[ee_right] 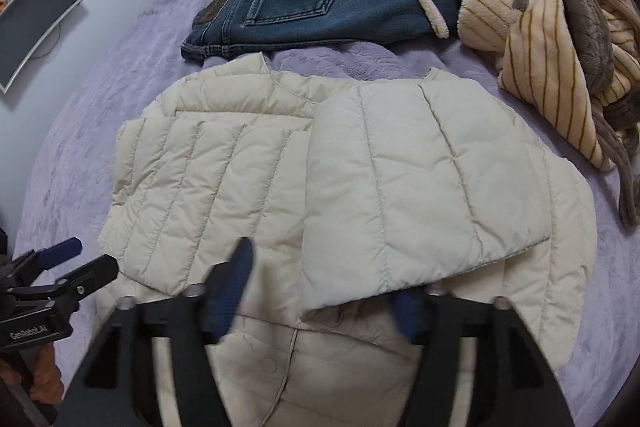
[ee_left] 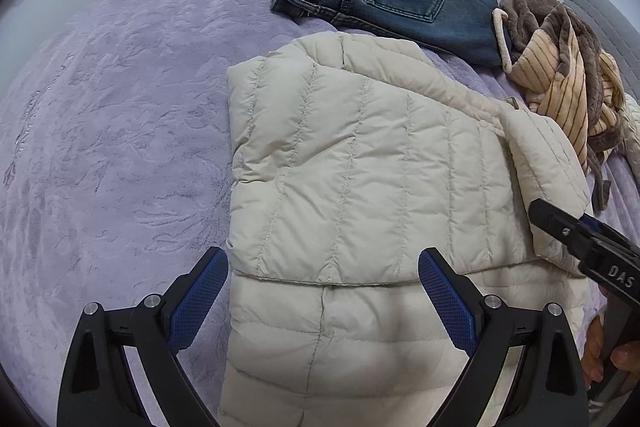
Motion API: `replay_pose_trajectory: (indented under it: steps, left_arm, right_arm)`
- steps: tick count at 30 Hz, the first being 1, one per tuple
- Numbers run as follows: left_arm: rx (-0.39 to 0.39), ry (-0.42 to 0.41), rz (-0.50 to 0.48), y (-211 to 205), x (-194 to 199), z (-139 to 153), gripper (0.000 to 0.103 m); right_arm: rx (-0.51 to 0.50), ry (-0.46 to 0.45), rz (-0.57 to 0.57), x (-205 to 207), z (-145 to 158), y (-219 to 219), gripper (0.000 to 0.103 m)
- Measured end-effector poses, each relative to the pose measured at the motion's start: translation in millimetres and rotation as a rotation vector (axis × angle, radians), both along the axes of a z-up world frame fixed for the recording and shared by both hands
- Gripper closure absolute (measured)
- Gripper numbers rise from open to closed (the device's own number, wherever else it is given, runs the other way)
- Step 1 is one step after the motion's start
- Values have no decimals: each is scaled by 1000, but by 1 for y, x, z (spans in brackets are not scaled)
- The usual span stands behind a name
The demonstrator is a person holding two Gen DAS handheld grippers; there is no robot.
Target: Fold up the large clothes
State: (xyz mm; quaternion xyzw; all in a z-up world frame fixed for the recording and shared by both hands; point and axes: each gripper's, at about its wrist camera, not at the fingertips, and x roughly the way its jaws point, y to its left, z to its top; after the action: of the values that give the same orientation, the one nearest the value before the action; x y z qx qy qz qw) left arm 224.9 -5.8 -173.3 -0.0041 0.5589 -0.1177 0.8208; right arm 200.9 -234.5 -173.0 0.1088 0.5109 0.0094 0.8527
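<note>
Jacket: cream quilted puffer jacket [ee_right: 340,187], both sleeves folded in, on lavender bed [ee_left: 120,147].
Left claw [ee_left: 320,301]: spread wide, empty.
Right claw [ee_right: 320,291]: spread wide, empty.

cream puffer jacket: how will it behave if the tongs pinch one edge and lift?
The cream puffer jacket will probably drape floppily; its folded sleeves already lie limp. Quilted filling suggests it is light and springy. The smooth shell may slip.

A cream quilted jacket [ee_left: 352,179] lay on the purple bedspread [ee_left: 120,131], one sleeve folded across its body. The left gripper [ee_left: 324,291] hovered wide-jawed over its near part. Folded jeans [ee_left: 384,3] lay beyond, a striped robe [ee_left: 568,79] far right.
</note>
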Motion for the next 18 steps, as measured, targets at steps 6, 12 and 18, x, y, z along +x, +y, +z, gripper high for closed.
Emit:
replay_pose_trajectory:
  steps: [6,12,18]
  left_arm:
    - [-38,7,9,8,8,0,6]
    - [-177,13,24,29,17,3,6]
    - [-369,16,76,55,34,12,6]
  right_arm:
    - [226,-17,-271,-25,5,-49,23]
    - [356,-84,-430,-14,2,-82,95]
    - [156,-143,-84,27,28,-5,95]
